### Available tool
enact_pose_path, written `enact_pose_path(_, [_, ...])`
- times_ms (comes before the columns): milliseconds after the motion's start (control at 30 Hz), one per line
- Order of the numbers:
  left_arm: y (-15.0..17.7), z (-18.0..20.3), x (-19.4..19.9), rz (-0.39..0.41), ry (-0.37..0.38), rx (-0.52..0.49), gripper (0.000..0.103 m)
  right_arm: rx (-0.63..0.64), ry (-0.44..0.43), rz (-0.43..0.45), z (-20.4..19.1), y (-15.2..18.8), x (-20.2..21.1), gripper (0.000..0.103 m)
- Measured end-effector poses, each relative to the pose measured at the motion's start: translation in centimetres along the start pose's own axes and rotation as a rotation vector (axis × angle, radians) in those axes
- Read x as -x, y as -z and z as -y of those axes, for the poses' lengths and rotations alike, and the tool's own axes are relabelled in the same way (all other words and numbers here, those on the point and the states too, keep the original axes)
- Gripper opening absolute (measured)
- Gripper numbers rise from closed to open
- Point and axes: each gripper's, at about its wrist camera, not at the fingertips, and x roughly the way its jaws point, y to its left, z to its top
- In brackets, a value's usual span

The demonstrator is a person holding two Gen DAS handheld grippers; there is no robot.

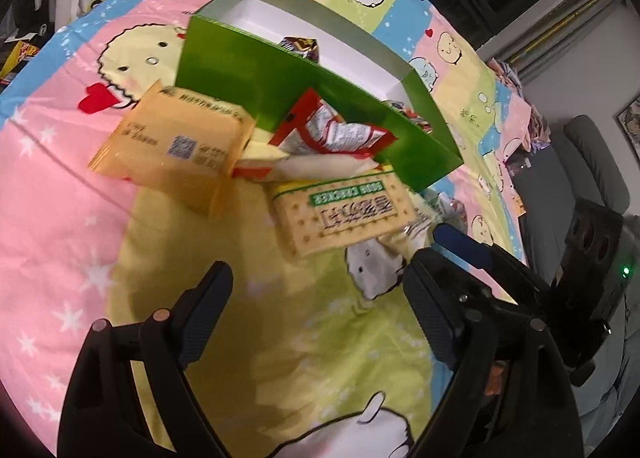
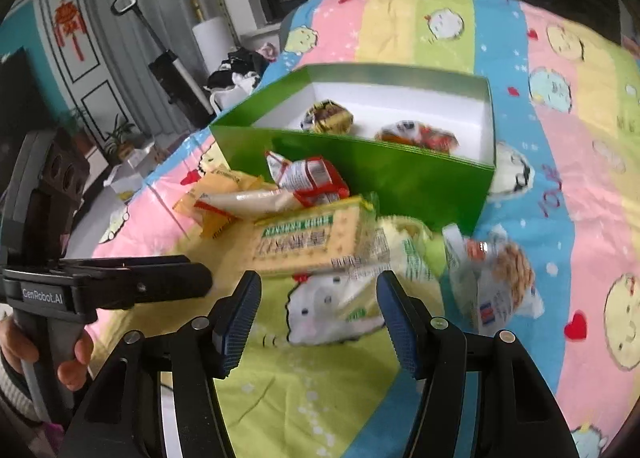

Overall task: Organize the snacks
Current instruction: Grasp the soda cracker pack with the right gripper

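The bed (image 2: 520,57), spread with a cartoon-print quilt in pastel stripes, is carrying everything, and the green box (image 2: 380,173) is sitting open in the middle of it with two wrapped snacks already lying on its white floor. Against the box's near wall a loose heap of packets is waiting: an orange packet (image 1: 172,141) at the left, a red-and-white wrapper (image 1: 332,133) leaning on the wall, and in front of them the soda cracker pack (image 2: 316,242). That cracker pack is lying straight ahead of the right tool (image 2: 320,314), just beyond its fingertips, with its long axis running across the gap between the jaws, roughly parallel to the box wall. The right tool is standing half open and holding nothing. The left tool (image 1: 320,298) is gaping wide, also empty, with the same pack ahead and slightly to its right. The right hand looks the nearer, and probably needs wider jaws or a turn of the wrist to span the pack's short side.
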Motion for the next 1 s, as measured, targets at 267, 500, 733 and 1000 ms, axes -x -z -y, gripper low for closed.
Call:
enact_pose_path(267, [-1.5, -0.5, -2.2, -0.009, 0.008, 0.042, 0.086, 0.056, 0.013, -0.015, 0.1, -1.9, -2.4, 0.063])
enact_pose_path(500, [-2.4, -0.4, -3.7, -0.013, -0.025, 0.019, 0.083, 0.074, 0.012, -0.054, 0.7, -2.0, -4.3, 0.054])
enact_pose_path(733, [-2.5, -0.6, -4.4, 0.001, -0.028, 0.024, 0.059, 0.034, -0.057, -0.076, 1.8, -1.3, -4.8, 0.047])
enact_pose_path(1000, [-1.7, -0.5, -3.6, 0.034, -0.06, 0.03, 0.05, 0.026, -0.048, -0.016, 1.0, 0.2, -3.5, 0.037])
